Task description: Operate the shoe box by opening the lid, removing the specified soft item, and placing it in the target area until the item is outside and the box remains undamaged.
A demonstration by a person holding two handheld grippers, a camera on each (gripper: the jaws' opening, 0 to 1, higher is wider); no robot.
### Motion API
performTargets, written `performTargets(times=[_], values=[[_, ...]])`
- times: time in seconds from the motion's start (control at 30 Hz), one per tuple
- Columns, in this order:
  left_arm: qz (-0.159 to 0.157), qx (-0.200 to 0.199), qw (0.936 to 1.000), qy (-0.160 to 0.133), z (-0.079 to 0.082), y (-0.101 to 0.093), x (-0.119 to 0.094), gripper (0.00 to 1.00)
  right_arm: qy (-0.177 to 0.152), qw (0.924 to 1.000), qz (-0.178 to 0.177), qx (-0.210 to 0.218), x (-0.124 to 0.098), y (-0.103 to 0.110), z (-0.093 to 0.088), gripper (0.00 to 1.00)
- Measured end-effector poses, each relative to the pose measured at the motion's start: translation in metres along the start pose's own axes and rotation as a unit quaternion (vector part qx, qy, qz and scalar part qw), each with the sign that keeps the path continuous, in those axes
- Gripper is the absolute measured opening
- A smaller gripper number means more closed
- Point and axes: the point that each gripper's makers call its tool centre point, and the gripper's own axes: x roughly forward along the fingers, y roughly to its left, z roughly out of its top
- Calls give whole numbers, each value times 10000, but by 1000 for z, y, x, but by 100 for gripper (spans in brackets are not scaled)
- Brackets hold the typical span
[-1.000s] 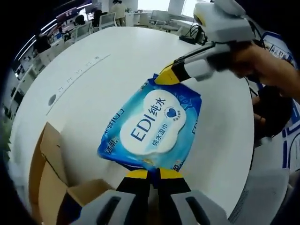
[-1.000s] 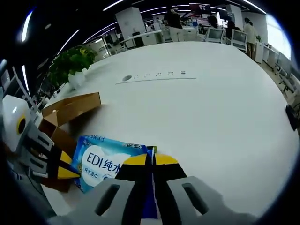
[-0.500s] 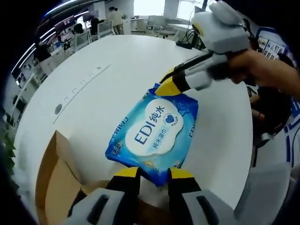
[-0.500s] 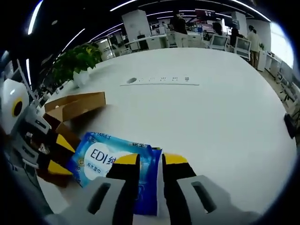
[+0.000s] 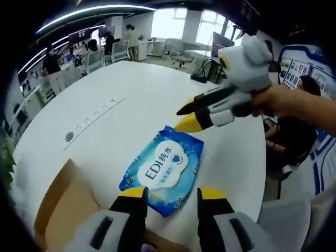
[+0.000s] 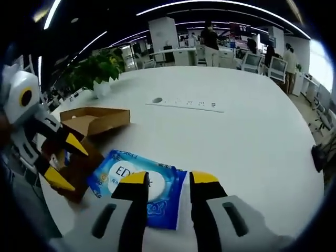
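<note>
Left gripper view: blue wipes pack (image 5: 163, 176) lies flat on the white table (image 5: 131, 100), label up, just beyond the open cardboard box (image 5: 63, 210). Left gripper (image 5: 172, 195) has jaws spread, nothing between them, poised above the pack's near edge. Right gripper (image 5: 185, 116) has jaws parted and empty, above the far corner.

Right gripper view: pack (image 6: 137, 186) sits beside the box (image 6: 92, 121), outside it; right gripper (image 6: 168, 181) spread over it, left gripper (image 6: 65, 160) open near the box.

Judgement: release looks done. To finish well, lift both grippers straight up, avoid snagging the soft wrapper, and steer the left one wide of the box flaps.
</note>
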Motion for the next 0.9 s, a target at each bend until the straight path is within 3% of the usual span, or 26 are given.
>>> performTargets(times=[0.4, 0.9], values=[[-29, -129, 9985, -525, 1, 2, -35, 54, -146, 9983, 259, -511, -30, 30, 18, 45], [108, -208, 9938, -1083, -17, 18, -86, 68, -335, 9888, 732, -1257, -47, 84, 42, 61]])
